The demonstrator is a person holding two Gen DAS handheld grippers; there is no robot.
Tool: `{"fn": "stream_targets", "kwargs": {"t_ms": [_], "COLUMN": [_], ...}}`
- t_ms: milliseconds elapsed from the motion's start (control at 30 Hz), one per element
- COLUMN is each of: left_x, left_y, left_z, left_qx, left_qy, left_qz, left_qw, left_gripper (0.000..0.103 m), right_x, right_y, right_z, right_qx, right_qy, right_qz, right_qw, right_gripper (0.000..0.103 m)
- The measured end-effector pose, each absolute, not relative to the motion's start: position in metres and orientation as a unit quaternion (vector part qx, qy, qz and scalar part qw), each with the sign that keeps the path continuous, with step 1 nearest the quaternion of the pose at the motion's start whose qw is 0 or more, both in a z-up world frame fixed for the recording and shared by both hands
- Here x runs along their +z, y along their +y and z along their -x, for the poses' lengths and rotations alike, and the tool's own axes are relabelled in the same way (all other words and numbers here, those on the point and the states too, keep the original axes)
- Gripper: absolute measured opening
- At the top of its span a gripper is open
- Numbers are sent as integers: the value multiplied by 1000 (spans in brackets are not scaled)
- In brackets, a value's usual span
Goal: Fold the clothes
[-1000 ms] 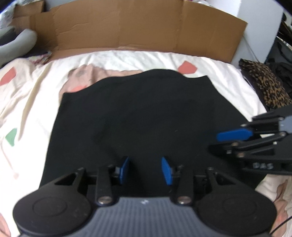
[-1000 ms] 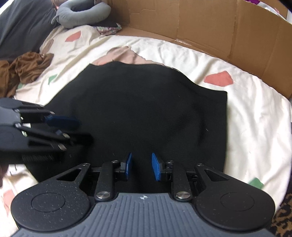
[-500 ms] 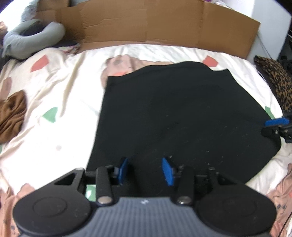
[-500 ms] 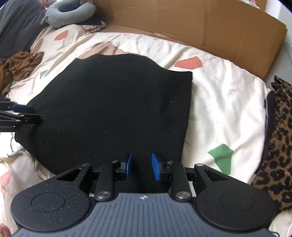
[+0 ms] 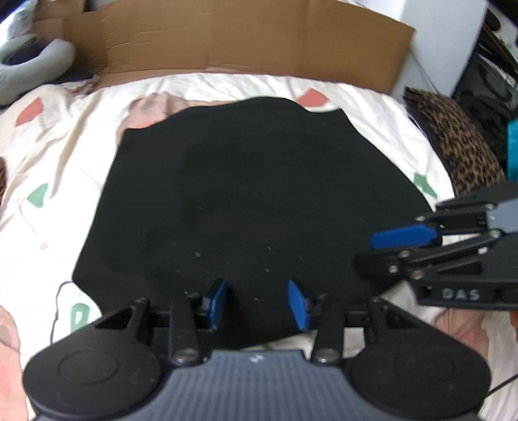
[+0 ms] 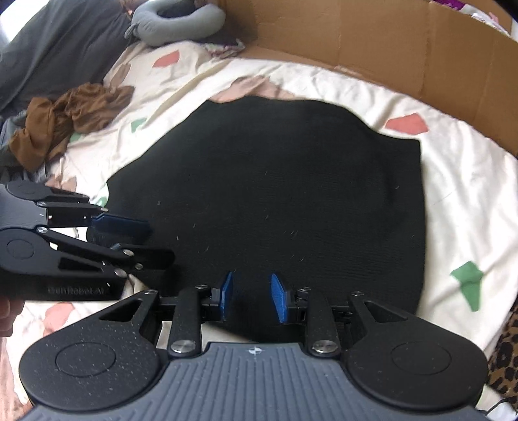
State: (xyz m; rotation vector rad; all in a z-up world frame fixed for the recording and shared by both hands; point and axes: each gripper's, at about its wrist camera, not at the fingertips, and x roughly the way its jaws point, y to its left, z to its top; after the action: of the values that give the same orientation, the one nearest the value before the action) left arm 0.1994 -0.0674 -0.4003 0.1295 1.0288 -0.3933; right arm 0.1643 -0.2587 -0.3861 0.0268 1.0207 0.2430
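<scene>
Both grippers have drawn back together over the near edge of the black garment (image 5: 259, 200), which lies spread flat on the patterned bedsheet (image 6: 459, 194); the left gripper (image 5: 257, 299) and right gripper (image 6: 251, 296) hang with jaws parted and nothing grasped, the right's having just opened a little. Around the garment: a cardboard sheet (image 5: 242, 35) behind, a grey neck pillow (image 6: 178, 21) and crumpled brown cloth (image 6: 64, 119) to its left, leopard-print fabric (image 5: 459, 139) right. "DAS" shows on the right gripper's body.
</scene>
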Motion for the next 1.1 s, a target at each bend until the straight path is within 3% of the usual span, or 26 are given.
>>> {"fn": "stream_targets", "kwargs": {"t_ms": [367, 433, 500, 800, 1100], "left_x": [-403, -401, -401, -405, -395], "left_y": [-49, -44, -37, 4, 20], "left_z": [-181, -181, -183, -184, -180], "left_qx": [-169, -160, -145, -105, -79], "left_qy": [494, 495, 498, 520, 521], "left_qz": [-80, -83, -83, -33, -29], "left_qw": [849, 850, 851, 847, 850], "left_gripper": [46, 48, 56, 63, 48], "right_x": [-397, -397, -398, -398, -402], "right_y": [-286, -292, -300, -324, -366], "right_z": [-141, -137, -134, -117, -103], "right_qx": [70, 59, 49, 7, -22], "right_qy": [504, 505, 508, 511, 489], "right_qz": [4, 5, 1, -5, -237], "right_qw": [861, 861, 860, 859, 839], "right_gripper": [35, 35, 35, 35, 36]}}
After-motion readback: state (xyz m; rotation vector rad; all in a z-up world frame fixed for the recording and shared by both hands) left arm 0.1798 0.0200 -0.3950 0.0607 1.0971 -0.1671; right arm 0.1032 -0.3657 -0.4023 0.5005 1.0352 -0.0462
